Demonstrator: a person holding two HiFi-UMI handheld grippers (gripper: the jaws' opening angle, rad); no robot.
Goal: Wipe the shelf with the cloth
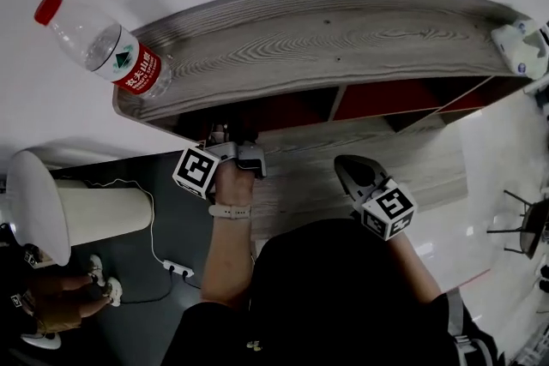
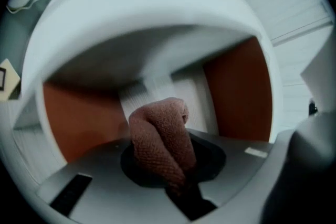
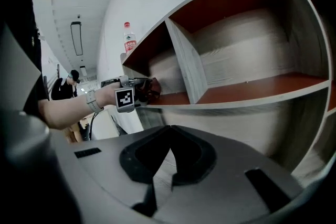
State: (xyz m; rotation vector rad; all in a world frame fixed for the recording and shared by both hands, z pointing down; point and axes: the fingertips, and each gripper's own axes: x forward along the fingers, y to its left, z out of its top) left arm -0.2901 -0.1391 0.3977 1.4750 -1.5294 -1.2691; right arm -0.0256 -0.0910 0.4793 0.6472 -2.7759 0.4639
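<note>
Operator wears a black top (image 1: 334,296), short-sleeved on the left arm. Pale wristband (image 1: 230,211) on the left wrist, small rounded face. Left gripper (image 1: 225,141): light grey housing, dark jaws. Right gripper (image 1: 347,169): dark grey wedge, tapering to a point. Each carries a white cube with black square markers: left cube (image 1: 196,171), right cube (image 1: 390,212).

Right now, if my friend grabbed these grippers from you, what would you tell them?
Left gripper: shut on the pinkish-brown woven cloth, reaching into the left red-lined compartment of the grey wooden shelf.
Right gripper: shut, empty, held in front of the shelf's lower part.
Done: cloth gripped and at the shelf; how much is wiped doesn't show.
Left: wipe the compartments. Mind the clear red-capped plastic bottle on top.
</note>
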